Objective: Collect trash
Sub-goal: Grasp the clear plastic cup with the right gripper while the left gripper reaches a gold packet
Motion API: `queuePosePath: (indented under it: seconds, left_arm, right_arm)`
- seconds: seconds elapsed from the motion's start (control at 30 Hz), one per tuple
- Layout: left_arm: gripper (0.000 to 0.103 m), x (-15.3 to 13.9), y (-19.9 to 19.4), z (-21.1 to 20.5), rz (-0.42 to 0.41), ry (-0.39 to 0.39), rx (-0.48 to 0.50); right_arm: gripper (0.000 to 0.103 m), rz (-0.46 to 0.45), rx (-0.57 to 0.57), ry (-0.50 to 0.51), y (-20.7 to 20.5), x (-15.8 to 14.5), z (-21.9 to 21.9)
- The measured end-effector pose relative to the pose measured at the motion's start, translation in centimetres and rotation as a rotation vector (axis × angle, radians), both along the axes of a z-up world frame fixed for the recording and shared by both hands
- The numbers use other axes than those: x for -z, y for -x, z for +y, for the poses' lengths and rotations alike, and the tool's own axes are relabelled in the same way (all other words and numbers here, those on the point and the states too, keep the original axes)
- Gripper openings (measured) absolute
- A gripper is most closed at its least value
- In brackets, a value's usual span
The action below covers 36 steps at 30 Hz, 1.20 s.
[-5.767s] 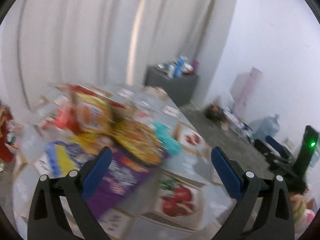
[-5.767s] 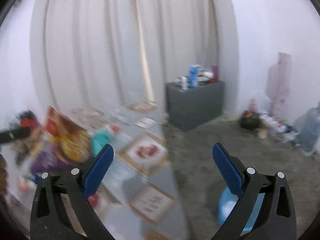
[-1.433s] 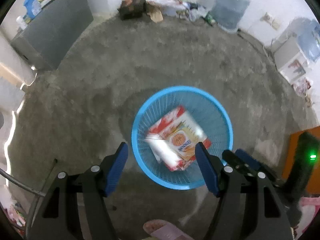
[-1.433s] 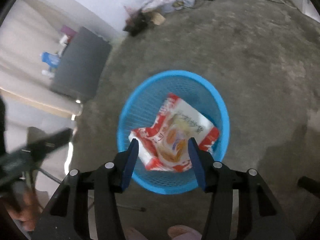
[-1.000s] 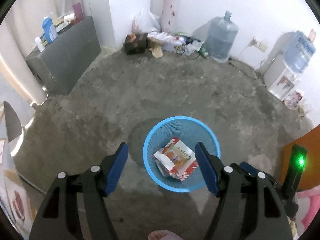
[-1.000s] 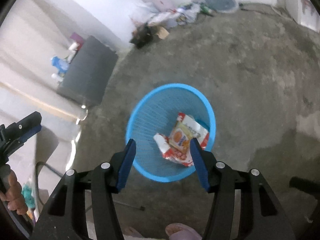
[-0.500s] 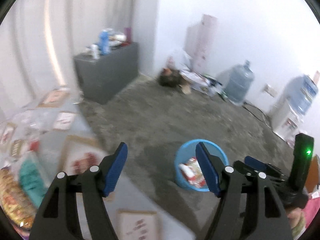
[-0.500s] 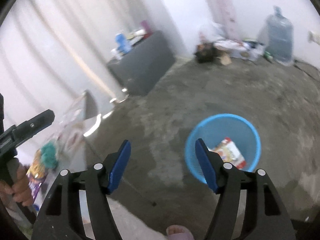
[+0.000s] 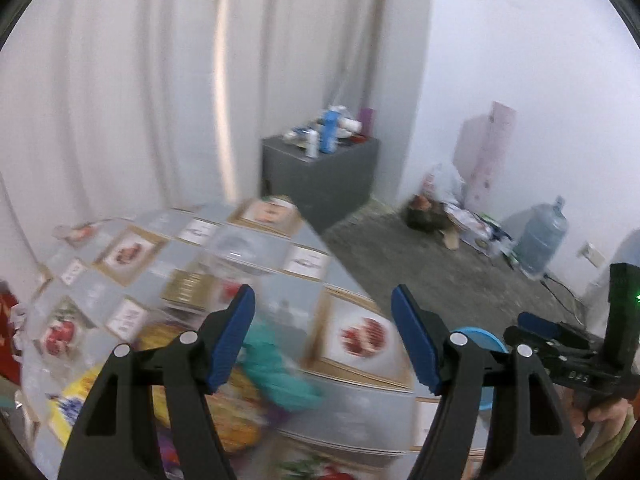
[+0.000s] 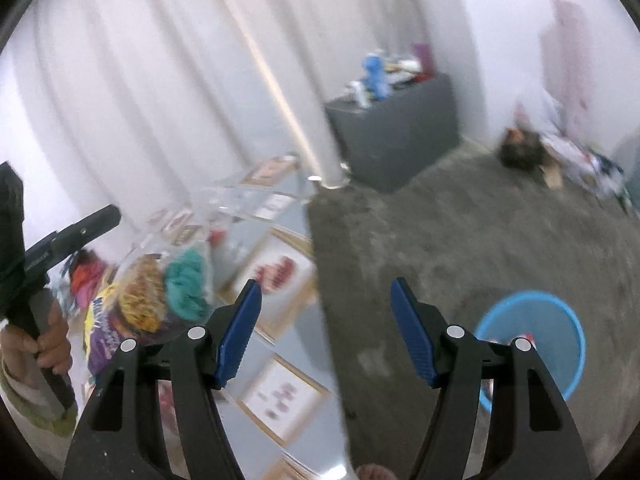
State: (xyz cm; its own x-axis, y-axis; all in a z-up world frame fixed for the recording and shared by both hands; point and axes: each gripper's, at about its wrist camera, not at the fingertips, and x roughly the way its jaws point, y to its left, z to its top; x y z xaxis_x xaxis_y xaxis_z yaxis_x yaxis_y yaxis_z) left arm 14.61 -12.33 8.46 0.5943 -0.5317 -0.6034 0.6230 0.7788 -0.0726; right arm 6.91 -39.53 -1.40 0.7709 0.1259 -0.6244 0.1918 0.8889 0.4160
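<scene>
A pile of snack bags lies on the table [image 9: 344, 408], all of it blurred: a yellow-orange bag [image 9: 236, 412], a teal wrapper [image 9: 276, 372] and a purple bag [image 10: 104, 340]. My left gripper [image 9: 322, 336] hangs open and empty over the table, just right of the pile. My right gripper [image 10: 326, 328] is open and empty above the table's edge, and the pile with its teal wrapper [image 10: 186, 284] lies to its left. The blue basket [image 10: 532, 336] stands on the floor at lower right, a red-and-white packet [image 10: 524, 338] barely showing inside.
A grey cabinet [image 9: 320, 176] with bottles on top stands by the white curtain. Clutter and a water jug [image 9: 540, 240] line the far wall. A hand [image 10: 48, 344] grips the left tool's handle. A foot [image 10: 372, 472] shows at the bottom edge.
Both views swung up and left from the basket to the table. The basket slid to the lower right and the snack pile came into view. The right jaws widened a little.
</scene>
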Motion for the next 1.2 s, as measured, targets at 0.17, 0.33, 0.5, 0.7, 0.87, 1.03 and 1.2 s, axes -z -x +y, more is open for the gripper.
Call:
queuePosePath:
  seconds: [0.17, 0.33, 0.5, 0.7, 0.87, 1.03, 1.2]
  left_arm:
    - [0.069, 0.1, -6.3, 3.8, 0.073, -0.018, -0.066]
    - [0.069, 2.6, -13.6, 6.2, 0.193, -0.04, -0.138]
    - [0.069, 6.5, -18.8, 6.0, 0.303, -0.103, -0.127]
    - [0.069, 10.4, -22.8, 5.9, 0.438, -0.162, -0.119]
    - [0.069, 12.1, -24.6, 5.6, 0.516, -0.175, -0.128]
    - [0.069, 13.6, -26.0, 5.9, 0.596, -0.154, -0.126]
    - [0.069, 13.8, -26.5, 6.2, 0.646, -0.124, -0.119]
  right_arm:
    - [0.064, -0.03, -0.115, 0.054, -6.0, -2.2, 3.2]
    - [0.062, -0.022, -0.198, 0.091, -12.4, -2.2, 5.6]
    - [0.057, 0.021, -0.261, 0.116, -18.5, -0.6, 7.9]
    - [0.053, 0.061, -0.31, 0.15, -23.6, 1.0, 10.1]
    - [0.05, 0.09, -0.338, 0.171, -26.1, 1.9, 11.1]
    - [0.045, 0.114, -0.343, 0.166, -27.5, 2.8, 11.2]
    - [0.04, 0.133, -0.349, 0.162, -28.6, 3.6, 11.3]
